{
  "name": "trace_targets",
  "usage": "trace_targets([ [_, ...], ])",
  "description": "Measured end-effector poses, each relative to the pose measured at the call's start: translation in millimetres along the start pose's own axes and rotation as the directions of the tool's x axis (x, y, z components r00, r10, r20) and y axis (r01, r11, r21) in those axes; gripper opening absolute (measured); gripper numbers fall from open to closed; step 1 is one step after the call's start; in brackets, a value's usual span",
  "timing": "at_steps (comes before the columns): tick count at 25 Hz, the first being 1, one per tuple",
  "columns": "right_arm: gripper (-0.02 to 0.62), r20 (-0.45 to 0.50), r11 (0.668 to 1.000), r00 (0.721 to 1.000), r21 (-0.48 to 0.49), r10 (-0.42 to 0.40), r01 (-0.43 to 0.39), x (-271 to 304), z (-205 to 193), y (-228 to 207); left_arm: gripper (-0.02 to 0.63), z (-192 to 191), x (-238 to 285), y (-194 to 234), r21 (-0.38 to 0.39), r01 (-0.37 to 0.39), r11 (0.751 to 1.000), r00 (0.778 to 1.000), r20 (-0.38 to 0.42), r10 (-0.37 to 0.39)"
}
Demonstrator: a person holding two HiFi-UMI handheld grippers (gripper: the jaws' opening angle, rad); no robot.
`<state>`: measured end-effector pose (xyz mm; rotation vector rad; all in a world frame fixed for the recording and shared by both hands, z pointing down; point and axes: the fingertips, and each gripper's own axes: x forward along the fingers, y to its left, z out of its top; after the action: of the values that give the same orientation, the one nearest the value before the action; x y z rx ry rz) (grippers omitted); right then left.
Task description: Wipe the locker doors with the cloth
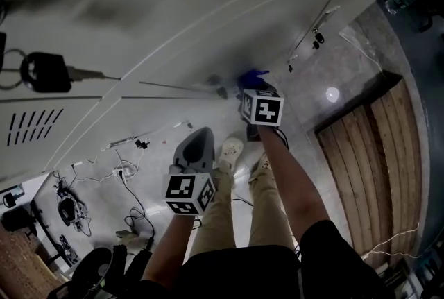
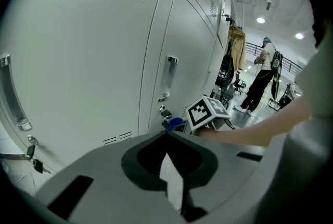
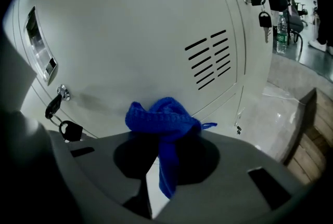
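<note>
The blue knitted cloth (image 3: 161, 116) is bunched at the tip of my right gripper (image 3: 162, 134), which is shut on it, and it rests against a pale locker door (image 3: 130, 36) just below the vent slots (image 3: 208, 59). A tail of the cloth hangs down between the jaws. In the head view the right gripper (image 1: 253, 84) holds the cloth (image 1: 251, 75) low on the lockers (image 1: 173, 6). My left gripper (image 1: 198, 137) hangs away from the doors, over the floor. Its jaws (image 2: 167, 134) are shut with nothing in them, and the cloth (image 2: 174, 123) shows beyond them.
A black padlock with a key (image 1: 43, 72) hangs on an upper door, and another padlock (image 3: 70, 129) hangs near the cloth. Cables (image 1: 125, 169) lie on the floor. A wooden pallet (image 1: 378, 145) lies to the right. A person (image 2: 263, 75) stands far down the aisle.
</note>
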<state>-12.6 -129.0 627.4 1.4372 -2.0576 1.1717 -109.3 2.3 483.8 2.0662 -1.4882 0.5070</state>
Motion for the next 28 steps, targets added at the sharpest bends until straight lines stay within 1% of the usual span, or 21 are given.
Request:
trace_targets([
  [5, 0.077, 0.004, 1.0, 1.0, -0.004, -0.026, 0.026, -2, 12, -23, 0.009, 5, 9, -9, 0.005, 0.003, 1.0, 1.0, 0.0, -0.003],
  [9, 0.077, 0.009, 0.999, 0.999, 0.007, -0.033, 0.033, -2, 20, -38, 0.009, 11, 13, -15, 0.008, 0.003, 1.0, 1.0, 0.005, -0.003],
  [16, 0.077, 0.035, 0.994, 0.994, 0.031, -0.106, 0.105, -7, 40, -77, 0.009, 8, 17, -18, 0.005, -0.007, 1.0, 1.0, -0.004, 0.007],
  [21, 0.077, 0.06, 0.986, 0.985, 0.025, -0.164, 0.163, -13, 60, -106, 0.009, 9, 20, -20, 0.006, -0.004, 1.0, 1.0, -0.009, 0.004],
  [25, 0.077, 0.083, 0.979, 0.976, 0.048, -0.199, 0.196, -18, 73, -125, 0.009, 13, 23, -23, 0.012, 0.004, 1.0, 1.0, -0.006, -0.004],
  [28, 0.077, 0.085, 0.976, 0.973, 0.061, -0.213, 0.209, -19, 75, -131, 0.009, 17, 22, -22, 0.01, 0.001, 1.0, 1.0, -0.002, -0.001],
])
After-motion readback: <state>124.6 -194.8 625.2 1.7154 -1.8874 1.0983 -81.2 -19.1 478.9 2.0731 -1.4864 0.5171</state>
